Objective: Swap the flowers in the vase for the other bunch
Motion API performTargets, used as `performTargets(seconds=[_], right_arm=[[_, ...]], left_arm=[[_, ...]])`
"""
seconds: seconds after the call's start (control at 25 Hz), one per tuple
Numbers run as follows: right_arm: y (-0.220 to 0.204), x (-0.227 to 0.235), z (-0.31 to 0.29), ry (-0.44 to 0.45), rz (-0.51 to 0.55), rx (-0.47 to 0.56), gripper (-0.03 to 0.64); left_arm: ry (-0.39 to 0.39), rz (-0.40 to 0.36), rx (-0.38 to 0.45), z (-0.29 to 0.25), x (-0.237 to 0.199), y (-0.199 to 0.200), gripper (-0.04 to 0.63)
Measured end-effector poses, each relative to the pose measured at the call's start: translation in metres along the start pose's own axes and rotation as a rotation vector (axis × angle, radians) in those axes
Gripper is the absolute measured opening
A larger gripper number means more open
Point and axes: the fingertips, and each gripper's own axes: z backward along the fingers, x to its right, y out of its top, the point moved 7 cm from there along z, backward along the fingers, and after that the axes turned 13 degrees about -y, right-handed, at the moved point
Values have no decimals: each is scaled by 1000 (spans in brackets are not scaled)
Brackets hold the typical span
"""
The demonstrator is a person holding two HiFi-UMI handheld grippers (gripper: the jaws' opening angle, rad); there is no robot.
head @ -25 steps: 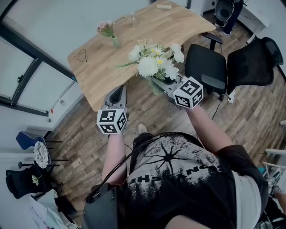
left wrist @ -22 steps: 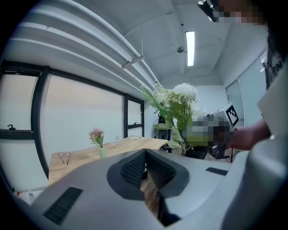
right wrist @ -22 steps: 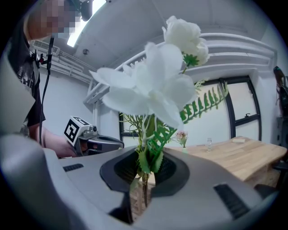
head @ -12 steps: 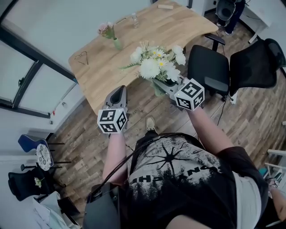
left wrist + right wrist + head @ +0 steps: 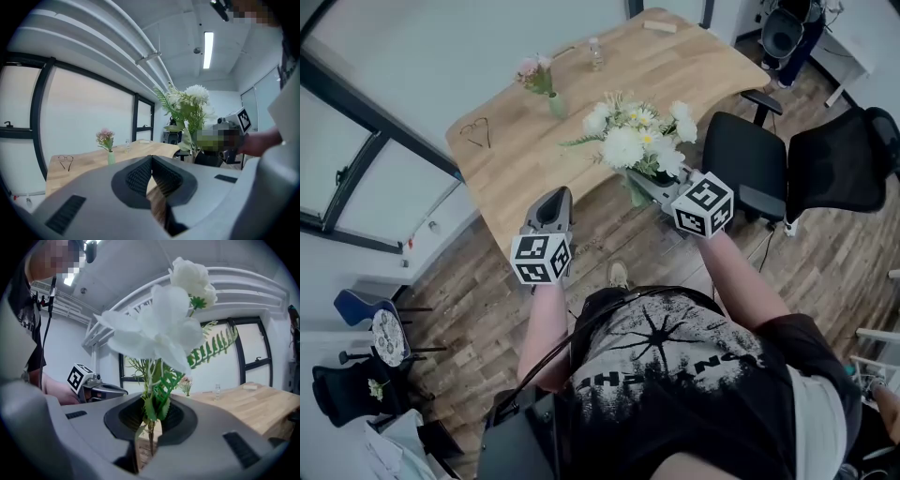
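Observation:
My right gripper (image 5: 639, 180) is shut on the stems of a white bunch of flowers (image 5: 639, 137), held upright over the near edge of the wooden table (image 5: 525, 164); the blooms (image 5: 164, 329) fill the right gripper view. My left gripper (image 5: 554, 202) is shut with nothing in it, at the table's near edge; its jaws (image 5: 152, 176) meet. A small green vase (image 5: 556, 105) with pink flowers (image 5: 534, 69) stands at the table's far side, and shows small in the left gripper view as the vase (image 5: 111, 157).
A pair of glasses (image 5: 476, 132) lies at the table's left end. A small clear bottle (image 5: 597, 52) and a wooden block (image 5: 660, 26) sit at the far edge. Two black office chairs (image 5: 750, 164) (image 5: 844, 159) stand to the right on the plank floor.
Both grippers have come nearer to the table, the right one carrying the white bunch with it. The vase sits closer in view.

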Motion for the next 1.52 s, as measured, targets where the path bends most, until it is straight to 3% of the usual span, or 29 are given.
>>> performTargets(seconds=[1.12, 1.52], right_arm=[[-1, 41, -165, -96, -25, -54, 60], [-3, 48, -199, -111, -4, -54, 60]], left_arm=[[-113, 50, -24, -79, -175, 11, 15], [-145, 60, -20, -97, -210, 6, 14]])
